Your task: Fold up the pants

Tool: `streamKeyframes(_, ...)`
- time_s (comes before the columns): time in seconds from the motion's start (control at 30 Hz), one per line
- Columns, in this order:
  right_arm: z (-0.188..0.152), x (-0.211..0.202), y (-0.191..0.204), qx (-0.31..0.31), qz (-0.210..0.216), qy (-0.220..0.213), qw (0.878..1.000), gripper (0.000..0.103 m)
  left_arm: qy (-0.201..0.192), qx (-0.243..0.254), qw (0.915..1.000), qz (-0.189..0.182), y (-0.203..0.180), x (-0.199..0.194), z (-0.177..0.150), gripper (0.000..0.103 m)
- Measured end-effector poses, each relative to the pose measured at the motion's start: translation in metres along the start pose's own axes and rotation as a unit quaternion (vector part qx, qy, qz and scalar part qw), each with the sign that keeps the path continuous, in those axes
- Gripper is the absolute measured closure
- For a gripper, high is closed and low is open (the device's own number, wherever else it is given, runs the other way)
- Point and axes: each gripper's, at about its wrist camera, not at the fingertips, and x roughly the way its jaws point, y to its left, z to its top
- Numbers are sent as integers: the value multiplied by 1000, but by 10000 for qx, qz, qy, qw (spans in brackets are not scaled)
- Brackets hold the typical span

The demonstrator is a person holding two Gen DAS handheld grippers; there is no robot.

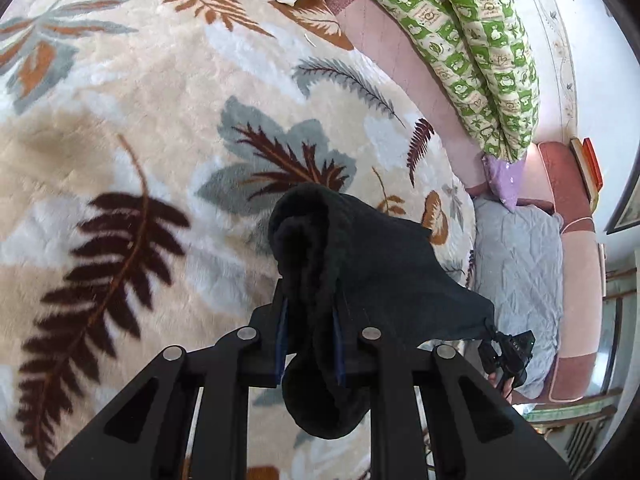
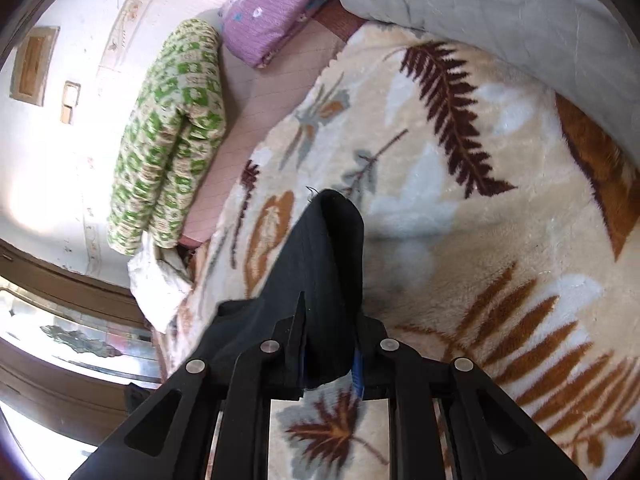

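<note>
The black pants [image 1: 360,272] hang bunched above a leaf-patterned blanket [image 1: 140,120]. My left gripper [image 1: 310,320] is shut on a thick fold of the black pants, which spill over and below its blue-padded fingers. The cloth stretches off to the right, where the other gripper [image 1: 508,356] shows at its far end. In the right wrist view my right gripper [image 2: 328,344] is shut on another bunched part of the pants [image 2: 320,264], and the cloth trails down to the left. The fingertips of both grippers are hidden by fabric.
The cream blanket [image 2: 480,240] with brown and grey leaves covers a bed. A green-checked quilt [image 1: 480,52] and a purple pillow [image 2: 276,16] lie by the wall. A grey quilt [image 1: 520,264] sits at the blanket's edge. A white cloth [image 2: 160,276] lies near a window.
</note>
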Motion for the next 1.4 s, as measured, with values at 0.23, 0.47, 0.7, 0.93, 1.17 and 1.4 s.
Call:
streamKeyframes(0.23,2,-20,-9,95,-100,28,9999,87,196,351,9957,832,20,7,-2,88)
streamKeyframes(0.47,-8,-4,-72,378,-772,58,9963,103,76,895,9883,1236,19,19,-6,85)
streamKeyframes(0.7,7,-12,-27,-332,-587,-80,9977,55,143,806,9894,1202,16,20,-4,84)
streamKeyframes(0.93,9,36,10,-1023,-1001,357,9891,63,136,918,9909,975,11,4,-5,84)
streamKeyframes(1.17,0,53,23,-1353,-1239,728,9803,65,106,1036,9915,785,7,-13,5,63)
streamKeyframes(1.4,-2,63,28,-1484,-1373,863,9756,69,358,1013,9906,841,6,-2,14,59)
